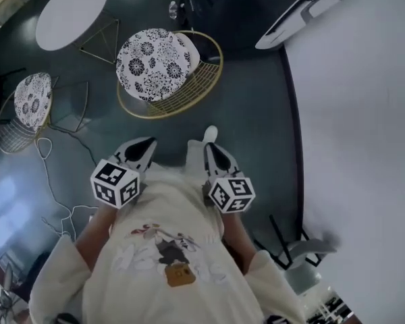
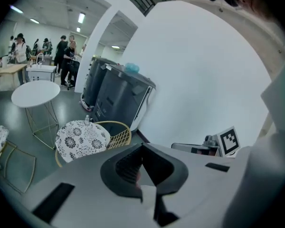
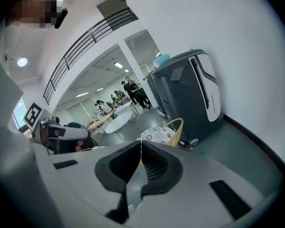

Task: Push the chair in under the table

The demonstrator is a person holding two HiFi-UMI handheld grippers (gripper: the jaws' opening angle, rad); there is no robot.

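The chair (image 1: 162,66) has a black-and-white flowered cushion in a gold wire frame. It stands on the dark floor ahead of me, away from the round white table (image 1: 71,12) at the upper left. My left gripper (image 1: 144,146) and right gripper (image 1: 210,147) are held side by side close to my body, short of the chair and not touching it. Both are shut with nothing between their jaws. In the left gripper view, the chair (image 2: 83,139) and table (image 2: 35,93) lie beyond the shut left gripper (image 2: 142,146). In the right gripper view, the chair (image 3: 159,134) shows just past the right gripper (image 3: 141,144).
A second flowered chair (image 1: 30,103) stands at the far left, with a white cable (image 1: 50,174) trailing on the floor near it. A large grey machine (image 3: 190,89) stands against the white wall (image 1: 364,113) behind the chair. People stand at benches far off.
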